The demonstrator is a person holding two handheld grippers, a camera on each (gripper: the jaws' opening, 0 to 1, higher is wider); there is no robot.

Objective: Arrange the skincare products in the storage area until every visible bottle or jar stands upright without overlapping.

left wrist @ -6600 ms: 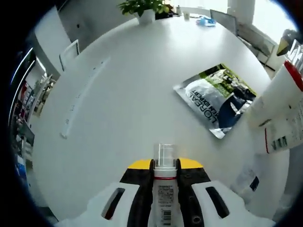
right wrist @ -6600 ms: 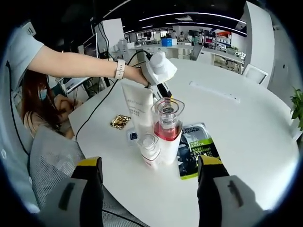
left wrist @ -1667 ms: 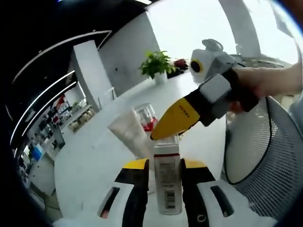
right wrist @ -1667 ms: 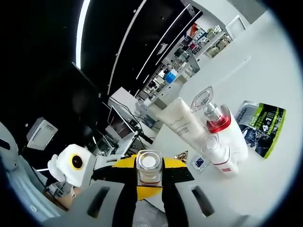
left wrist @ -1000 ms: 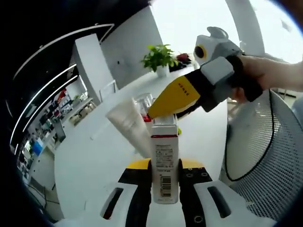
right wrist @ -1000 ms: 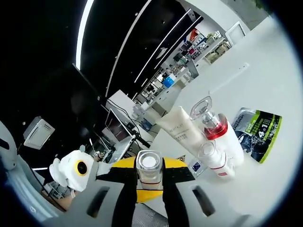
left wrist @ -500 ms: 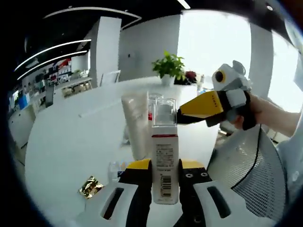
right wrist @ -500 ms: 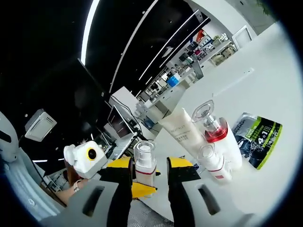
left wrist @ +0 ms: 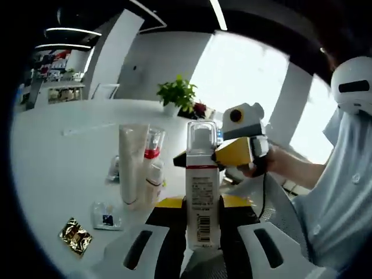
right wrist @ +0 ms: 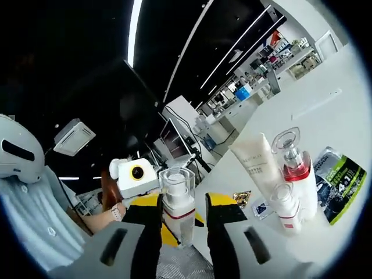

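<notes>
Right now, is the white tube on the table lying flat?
No, the white tube stands upright on the table beside the red-collared bottle.

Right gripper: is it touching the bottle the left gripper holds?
Apart. In the right gripper view, the right gripper has its jaws spread, with gaps either side of the pump bottle. The left gripper clamps it.
</notes>
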